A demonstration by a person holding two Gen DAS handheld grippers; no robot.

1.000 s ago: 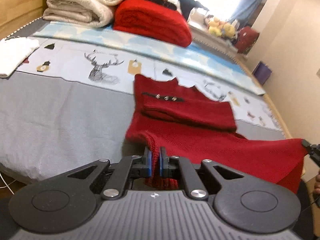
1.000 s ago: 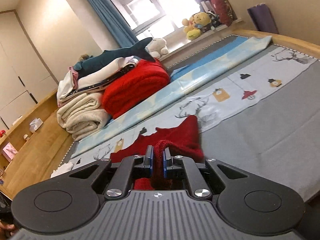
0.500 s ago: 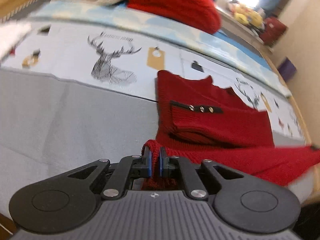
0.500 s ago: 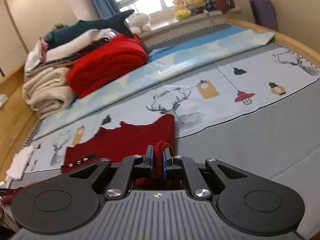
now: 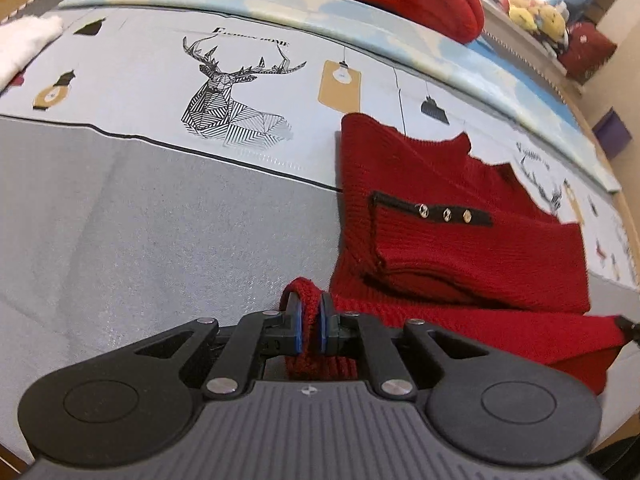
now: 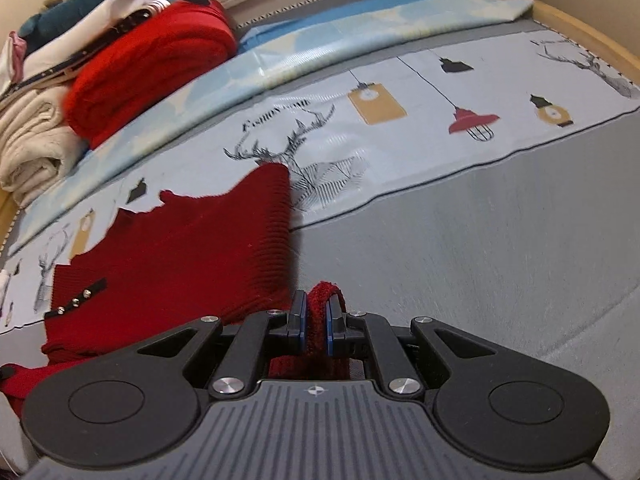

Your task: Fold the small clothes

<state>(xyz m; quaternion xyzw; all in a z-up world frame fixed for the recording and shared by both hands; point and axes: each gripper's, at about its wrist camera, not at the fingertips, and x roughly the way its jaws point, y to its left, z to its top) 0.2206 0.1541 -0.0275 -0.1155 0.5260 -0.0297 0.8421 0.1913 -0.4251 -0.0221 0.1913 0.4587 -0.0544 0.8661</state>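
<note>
Sleeves already folded in, we hold the sweater (image 5: 460, 240) hem, right gripper (image 6: 316, 326) clamped, left gripper (image 5: 310, 330) opening around it; bottom fold unfinished.

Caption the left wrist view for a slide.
Left tool, jaws opening, red sweater hem between them, over the grey bedspread.

Each gripper (image 5: 310, 326) is black, with a ribbed grey housing, silver screws and blue-padded jaws (both alike).

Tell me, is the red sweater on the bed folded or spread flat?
Partly folded: the red sweater has a sleeve folded across its body, its hem still unfolded.
</note>
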